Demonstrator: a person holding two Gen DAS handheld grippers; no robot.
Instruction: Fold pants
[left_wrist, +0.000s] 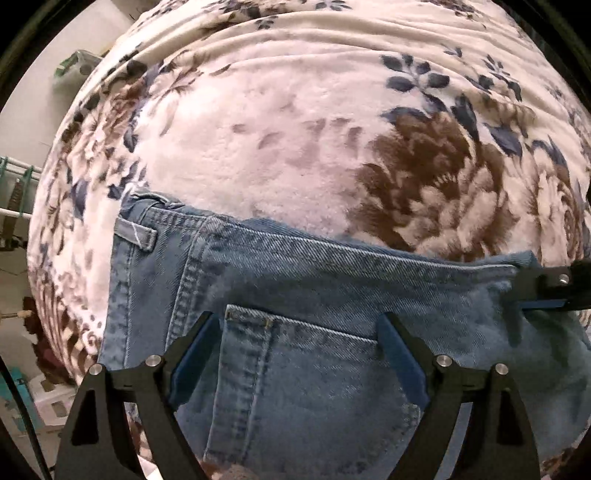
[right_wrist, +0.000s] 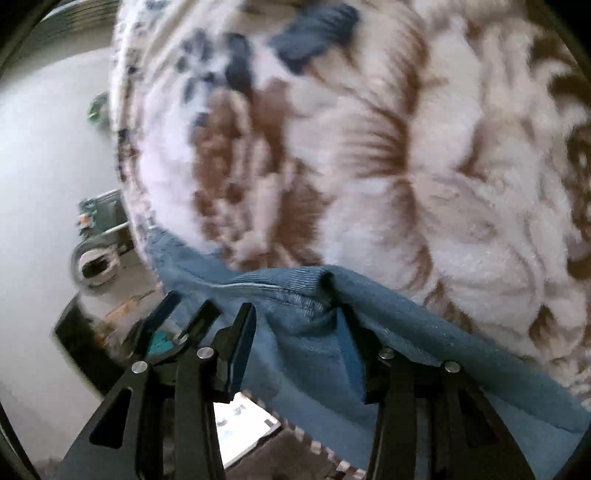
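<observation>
Left wrist view is showing the left gripper (left_wrist: 299, 332) pointing down over the pants (left_wrist: 314, 280), a pair of blue jeans lying on a floral blanket (left_wrist: 295, 129) that is covering a bed. Its fingers (left_wrist: 199, 339) are standing wide apart above the denim, straddling a back pocket (left_wrist: 306, 387), with nothing pinched between them. The waistband edge is running across the frame just beyond the fingertips, and a belt loop (left_wrist: 135, 234) is lying near the left corner of the garment. At the right edge, the right gripper (left_wrist: 546, 291) is reaching in beside the fold of the jeans.

Right wrist view is blurred. Its own fingers (right_wrist: 240, 332) are standing partly open over a bunched ridge of denim, and no pad is clearly pressing on the cloth. The jeans are draping from the blanket edge down past the fingers. A white wall (right_wrist: 44, 147) is showing to the left.
</observation>
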